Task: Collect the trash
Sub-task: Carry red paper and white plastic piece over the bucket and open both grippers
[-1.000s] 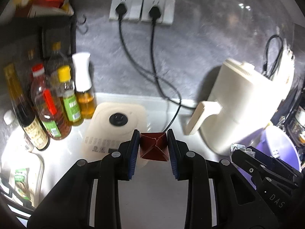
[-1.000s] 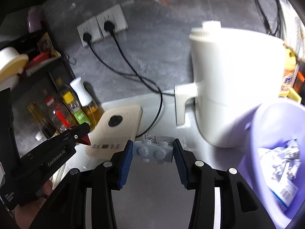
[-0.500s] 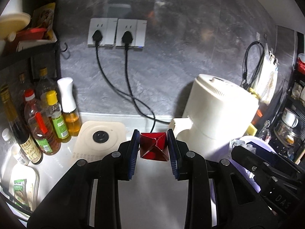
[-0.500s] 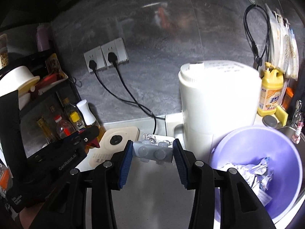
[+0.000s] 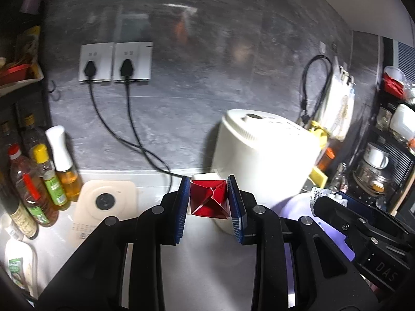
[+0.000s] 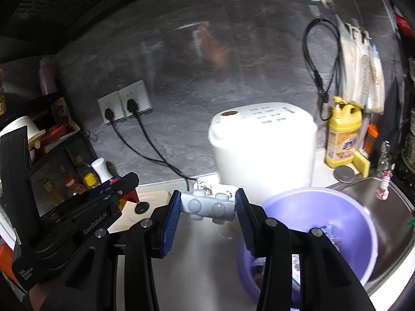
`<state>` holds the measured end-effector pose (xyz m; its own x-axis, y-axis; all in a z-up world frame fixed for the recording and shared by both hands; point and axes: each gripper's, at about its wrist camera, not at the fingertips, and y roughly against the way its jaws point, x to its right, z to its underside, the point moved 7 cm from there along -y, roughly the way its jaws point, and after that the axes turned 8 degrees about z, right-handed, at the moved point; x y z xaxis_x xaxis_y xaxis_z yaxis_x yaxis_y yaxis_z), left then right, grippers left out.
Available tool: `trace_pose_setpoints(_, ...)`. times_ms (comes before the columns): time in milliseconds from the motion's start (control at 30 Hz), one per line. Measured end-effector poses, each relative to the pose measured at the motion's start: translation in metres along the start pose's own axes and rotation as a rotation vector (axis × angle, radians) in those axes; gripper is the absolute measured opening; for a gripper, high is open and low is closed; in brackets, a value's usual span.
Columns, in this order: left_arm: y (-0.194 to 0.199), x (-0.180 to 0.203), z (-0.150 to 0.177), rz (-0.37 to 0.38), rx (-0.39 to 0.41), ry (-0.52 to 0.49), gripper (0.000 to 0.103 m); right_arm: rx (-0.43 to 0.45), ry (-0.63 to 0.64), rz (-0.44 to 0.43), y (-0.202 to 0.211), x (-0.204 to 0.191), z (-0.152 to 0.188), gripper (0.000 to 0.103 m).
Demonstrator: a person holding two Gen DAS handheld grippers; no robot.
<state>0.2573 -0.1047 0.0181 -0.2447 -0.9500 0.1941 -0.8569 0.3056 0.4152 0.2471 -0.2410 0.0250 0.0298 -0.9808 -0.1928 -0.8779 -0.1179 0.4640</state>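
Observation:
My left gripper (image 5: 209, 202) is shut on a folded red paper piece (image 5: 209, 201), held above the white counter. My right gripper (image 6: 207, 206) is shut on a pale blister pack (image 6: 207, 206) with round bubbles, held above the counter just left of a purple basin (image 6: 358, 223). The basin holds crumpled wrappers (image 6: 329, 233). In the left wrist view the basin (image 5: 298, 207) shows at the right, partly behind the right gripper's body (image 5: 363, 235). The left gripper's body (image 6: 77, 217) shows at the left of the right wrist view.
A white appliance (image 6: 262, 150) stands against the grey wall behind both grippers. Sauce bottles (image 5: 39, 176) and a flat cream appliance (image 5: 103, 204) stand at the left. A yellow detergent bottle (image 6: 342, 140) and a steel sink (image 6: 384, 202) lie at the right. Two cords hang from wall sockets (image 5: 115, 62).
Both grippers have risen and tilted up, keeping their loads. More of the wall and the top of the white appliance shows, and the basin now lies lower in the right wrist view.

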Motion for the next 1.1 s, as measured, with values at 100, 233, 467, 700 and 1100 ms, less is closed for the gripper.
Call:
trace_pose_setpoints(100, -0.008, 0.013, 0.002, 0.030, -0.010, -0.007, 0.030, 0.003, -0.019, 0.034, 0.003, 0.017, 0.001, 0.042)
trace_pose_setpoints(233, -0.018, 0.032, 0.006, 0.070, -0.026, -0.021, 0.030, 0.005, -0.050, 0.077, 0.006, 0.039, 0.002, 0.042)
trace_pose_setpoints(467, -0.033, 0.056, 0.014, 0.135, -0.056, -0.036, 0.030, 0.019, -0.100, 0.185, 0.015, 0.077, 0.010, 0.069)
trace_pose_setpoints(700, -0.043, 0.085, 0.020, 0.197, -0.077, -0.061, 0.030, -0.007, -0.150, 0.245, 0.026, 0.113, 0.022, 0.069)
trace_pose_setpoints(1100, -0.061, 0.145, 0.027, 0.310, -0.115, -0.118, 0.031, -0.001, -0.208, 0.341, 0.057, 0.159, 0.034, 0.069)
